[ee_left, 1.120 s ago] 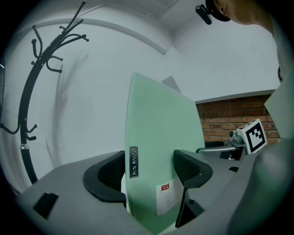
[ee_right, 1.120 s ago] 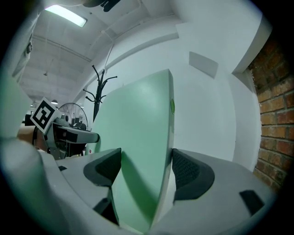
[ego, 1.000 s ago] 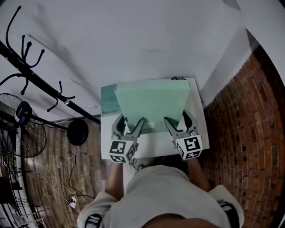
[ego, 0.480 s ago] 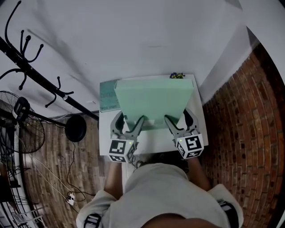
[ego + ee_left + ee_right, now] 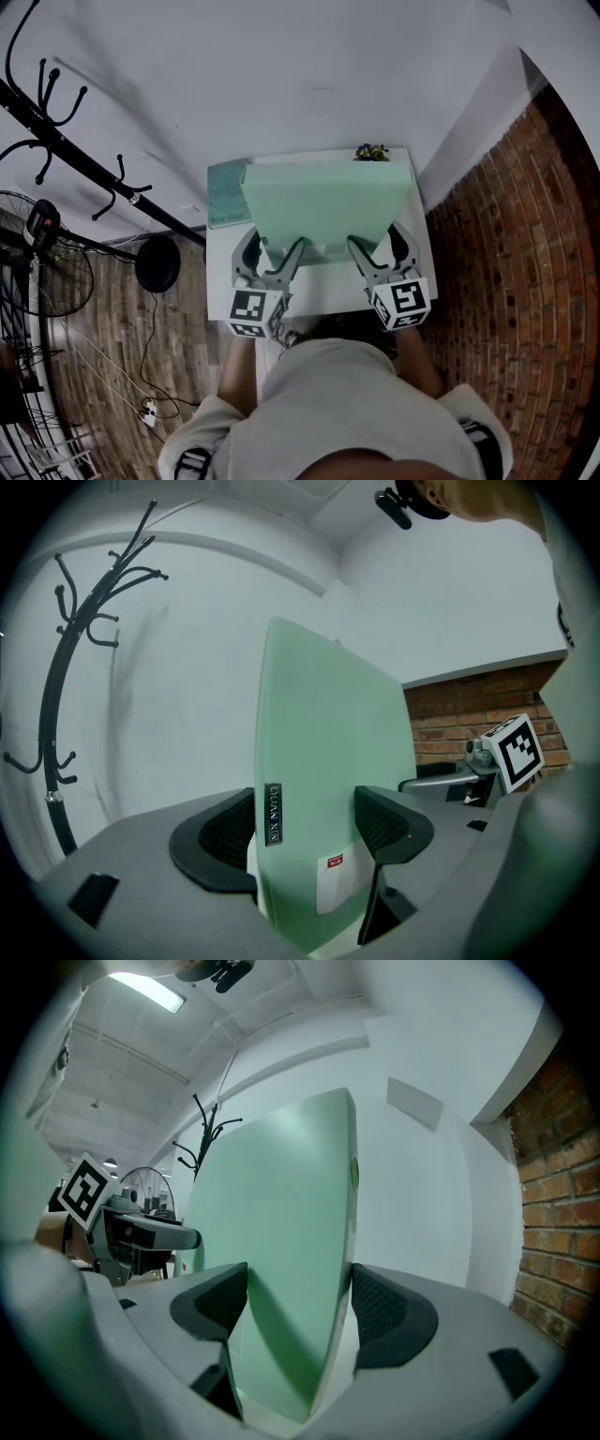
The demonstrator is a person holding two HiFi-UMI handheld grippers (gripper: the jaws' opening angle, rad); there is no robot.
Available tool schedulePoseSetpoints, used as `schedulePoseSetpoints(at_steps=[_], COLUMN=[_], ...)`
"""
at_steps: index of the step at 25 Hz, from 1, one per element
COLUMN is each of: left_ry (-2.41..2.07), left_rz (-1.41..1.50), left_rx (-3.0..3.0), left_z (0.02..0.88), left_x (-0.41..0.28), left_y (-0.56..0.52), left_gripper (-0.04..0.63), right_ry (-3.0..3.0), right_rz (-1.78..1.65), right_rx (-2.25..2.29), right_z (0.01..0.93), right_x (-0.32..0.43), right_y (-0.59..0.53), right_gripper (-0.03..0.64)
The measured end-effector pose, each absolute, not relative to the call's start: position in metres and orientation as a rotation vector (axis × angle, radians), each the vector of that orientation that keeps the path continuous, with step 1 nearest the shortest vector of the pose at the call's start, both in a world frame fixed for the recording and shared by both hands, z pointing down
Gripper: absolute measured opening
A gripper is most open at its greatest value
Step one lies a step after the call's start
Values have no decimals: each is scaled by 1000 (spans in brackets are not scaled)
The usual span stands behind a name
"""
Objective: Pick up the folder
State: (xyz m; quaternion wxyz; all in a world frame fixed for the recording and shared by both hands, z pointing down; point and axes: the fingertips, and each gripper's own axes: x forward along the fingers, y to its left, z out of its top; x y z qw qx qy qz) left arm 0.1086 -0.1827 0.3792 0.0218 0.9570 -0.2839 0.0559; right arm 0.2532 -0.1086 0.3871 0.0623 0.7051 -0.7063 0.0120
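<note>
A thick mint-green folder hangs tilted above the small white table, held by its near edge. My left gripper is shut on its left part, my right gripper on its right part. In the left gripper view the folder stands on edge between the pads of the left gripper, its labelled spine toward the left pad. The right gripper view has the folder filling the gap of the right gripper.
A teal booklet lies at the table's left edge and a small plant stands at its back right corner. A black coat rack and a fan stand left; a brick wall is on the right.
The folder looks slightly larger and higher in the head view, lifted a little with both grippers still shut on it.
</note>
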Motion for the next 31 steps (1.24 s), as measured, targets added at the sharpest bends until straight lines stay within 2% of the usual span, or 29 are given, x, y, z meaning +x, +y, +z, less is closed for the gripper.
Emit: schedulePoseSetpoints(at_steps=[31], left_ry=[-856], left_rz=[208], left_rx=[2987], left_z=[385], left_x=[119], left_y=[-170], left_gripper=[333], right_ry=[-2100], right_rz=[36], right_rx=[2158], right_z=[392], right_x=[261], right_y=[-95], right_gripper=[344])
